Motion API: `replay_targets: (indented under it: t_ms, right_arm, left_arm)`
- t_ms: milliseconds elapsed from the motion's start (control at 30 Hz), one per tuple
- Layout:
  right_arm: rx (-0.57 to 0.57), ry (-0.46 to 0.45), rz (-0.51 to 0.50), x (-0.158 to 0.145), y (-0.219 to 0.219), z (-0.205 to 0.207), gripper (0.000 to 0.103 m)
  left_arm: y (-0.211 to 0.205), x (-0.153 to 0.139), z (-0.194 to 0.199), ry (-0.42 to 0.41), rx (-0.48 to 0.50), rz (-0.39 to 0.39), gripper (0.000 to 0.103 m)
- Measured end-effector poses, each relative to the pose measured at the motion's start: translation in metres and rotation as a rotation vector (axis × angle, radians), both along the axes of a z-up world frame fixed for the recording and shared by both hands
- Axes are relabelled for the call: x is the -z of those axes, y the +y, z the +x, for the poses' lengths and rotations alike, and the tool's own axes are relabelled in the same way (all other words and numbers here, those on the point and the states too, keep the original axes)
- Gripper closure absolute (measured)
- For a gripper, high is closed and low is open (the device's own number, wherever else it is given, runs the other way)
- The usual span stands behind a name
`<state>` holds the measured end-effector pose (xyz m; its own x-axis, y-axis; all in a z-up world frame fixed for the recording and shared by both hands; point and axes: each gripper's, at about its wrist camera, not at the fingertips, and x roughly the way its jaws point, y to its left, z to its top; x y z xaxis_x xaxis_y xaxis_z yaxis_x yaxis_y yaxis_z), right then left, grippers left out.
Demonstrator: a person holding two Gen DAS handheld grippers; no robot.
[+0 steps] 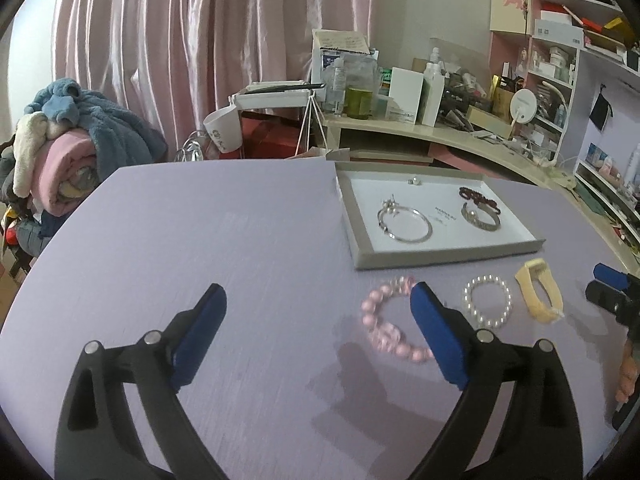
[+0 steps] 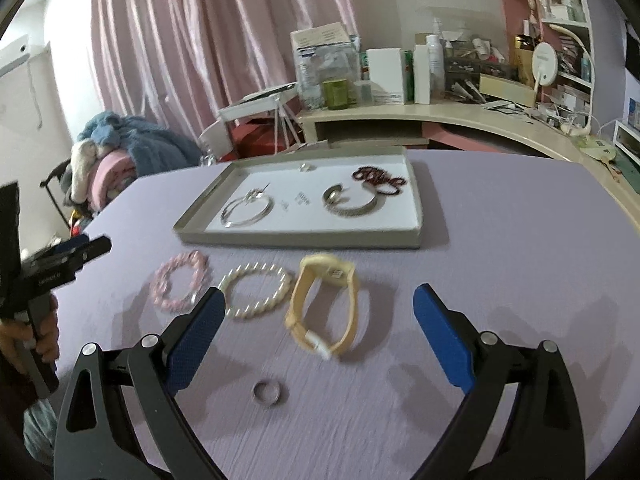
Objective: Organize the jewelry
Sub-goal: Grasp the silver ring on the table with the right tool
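- Jewelry, loose: three bracelets in a row on the lilac surface (image 2: 500,220), just in front of the tray (image 2: 200,222), plus one ring.
- Pink bead bracelet (image 1: 390,320): one, partly behind the right finger of the left claw (image 1: 318,306).
- Pearl bracelet (image 2: 256,290): one, beside the left finger of the right claw (image 2: 316,306).
- Yellow band (image 2: 324,304): one, lying between the right claw's fingers.
- Silver ring (image 2: 267,393): one, nearest the right claw.
- Tray contents: one silver hoop (image 2: 248,210), one silver cuff (image 2: 350,204), one dark red bead bracelet (image 2: 378,178), one small stud (image 2: 306,167).
- Claws: two, both spread wide, gripping nothing.
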<state>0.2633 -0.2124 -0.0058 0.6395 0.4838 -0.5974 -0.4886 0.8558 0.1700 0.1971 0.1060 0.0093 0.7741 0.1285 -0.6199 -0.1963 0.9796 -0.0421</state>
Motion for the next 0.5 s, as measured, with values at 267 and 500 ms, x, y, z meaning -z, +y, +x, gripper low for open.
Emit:
replay_targets:
  t_ms: [267, 500]
  right_arm:
    - [-0.082, 0.051, -0.074, 0.024, 0.015, -0.026, 0.027]
    - [-0.116, 0.083, -0.134, 0.038, 0.029, -0.035, 0.039]
  left_arm:
    - [-0.001, 0.009, -0.018, 0.016, -0.002, -0.006, 0.005]
    - [-0.002, 0.014, -0.019, 0.029, -0.007, -0.001, 0.005]
